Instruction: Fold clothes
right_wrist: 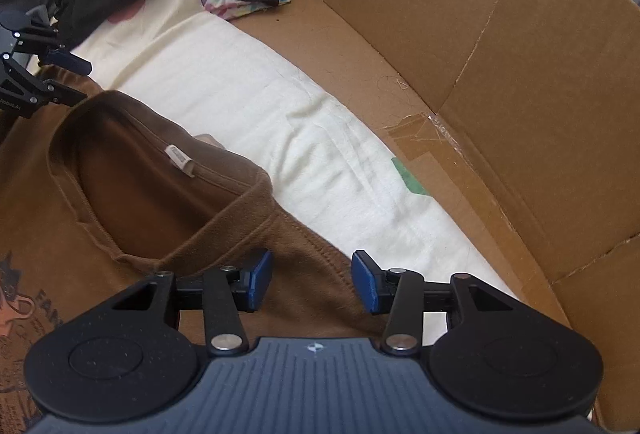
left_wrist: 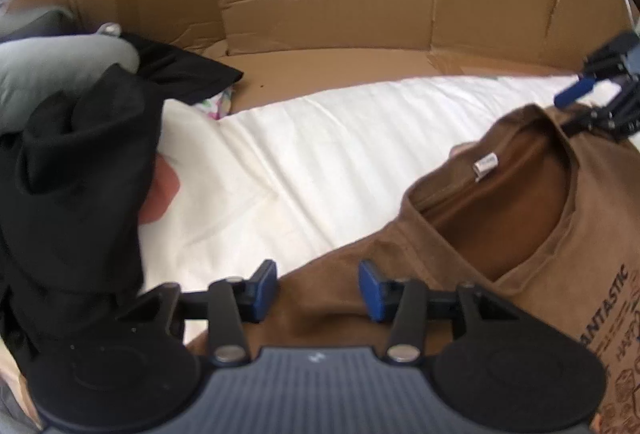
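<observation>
Brown T-shirt [right_wrist: 132, 194] lies on the white bedding [right_wrist: 248, 90]. Left gripper [left_wrist: 318, 288] and right gripper [right_wrist: 312, 280] apparently hover over its shoulders, fingers apart, gripping nothing.

The brown cotton T-shirt [left_wrist: 472, 254] carries dark printed lettering on its chest: in the left wrist view "ANTASTIC" reads at the right edge, with "HAPP" in smaller letters beside it, both cut off by the frame. In the right wrist view only "FAN" shows at the left edge. The small white neck label [right_wrist: 179, 161] bears print too blurred to read. The left tool [right_wrist: 60, 74] shows white lettering, unreadable.
</observation>
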Available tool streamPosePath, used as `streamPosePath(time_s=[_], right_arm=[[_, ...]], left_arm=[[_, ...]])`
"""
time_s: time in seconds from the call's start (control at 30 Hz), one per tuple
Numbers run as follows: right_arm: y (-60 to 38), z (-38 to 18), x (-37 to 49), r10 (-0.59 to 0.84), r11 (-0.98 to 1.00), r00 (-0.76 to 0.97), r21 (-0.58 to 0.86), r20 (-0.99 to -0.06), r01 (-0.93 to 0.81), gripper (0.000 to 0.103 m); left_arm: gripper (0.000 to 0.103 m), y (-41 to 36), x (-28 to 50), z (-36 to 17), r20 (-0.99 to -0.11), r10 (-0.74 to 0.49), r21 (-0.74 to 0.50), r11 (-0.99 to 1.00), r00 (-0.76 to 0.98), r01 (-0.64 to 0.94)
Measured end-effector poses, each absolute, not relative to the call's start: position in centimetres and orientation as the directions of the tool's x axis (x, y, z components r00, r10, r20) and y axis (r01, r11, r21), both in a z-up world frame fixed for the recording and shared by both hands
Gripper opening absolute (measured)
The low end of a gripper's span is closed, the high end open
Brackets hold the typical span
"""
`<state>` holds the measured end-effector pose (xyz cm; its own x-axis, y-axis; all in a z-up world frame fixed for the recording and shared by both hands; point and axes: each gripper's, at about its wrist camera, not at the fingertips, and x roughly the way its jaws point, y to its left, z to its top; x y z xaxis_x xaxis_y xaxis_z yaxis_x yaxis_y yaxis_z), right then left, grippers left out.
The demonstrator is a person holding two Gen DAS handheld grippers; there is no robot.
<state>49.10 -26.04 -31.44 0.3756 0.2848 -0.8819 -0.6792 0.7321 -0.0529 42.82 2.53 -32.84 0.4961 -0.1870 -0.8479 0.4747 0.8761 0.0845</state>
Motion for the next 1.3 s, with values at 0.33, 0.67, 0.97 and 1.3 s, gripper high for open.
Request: streamPosePath(time_s=[0.33,0.67,0.97,1.3], right_arm=[[-25.1,-33.0,50.8,0.331,0.719,0.344,-0.001,-0.879,-0.695,0.052],[-23.3,-34.1,51.1,0.373,0.703,0.308,0.051,-0.875,-0.709,0.013],[-24.0,-32.2,51.0,0.381,0.741,0.395,0.021,-0.836,-0.671,0.007],[-23.3,-30.5,52.5,0.371,0.776,0.468,-0.010,-0.802,-0.631,0.007]], left_arm=[[0.050,0.1,44.0,-34.7,-0.871,-0.165,0.140,0.820,0.463,0.555],[0.035,-0.8,43.9,-35.3,-0.873,-0.191,0.160,0.757,0.448,0.633],[0.006,0.5,44.1,-32.6,-0.818,-0.231,0.138,0.811,0.527,0.569],[0.005,1.7,45.7,-31.8,-0.779,-0.224,0.083,0.888,0.585,0.451]])
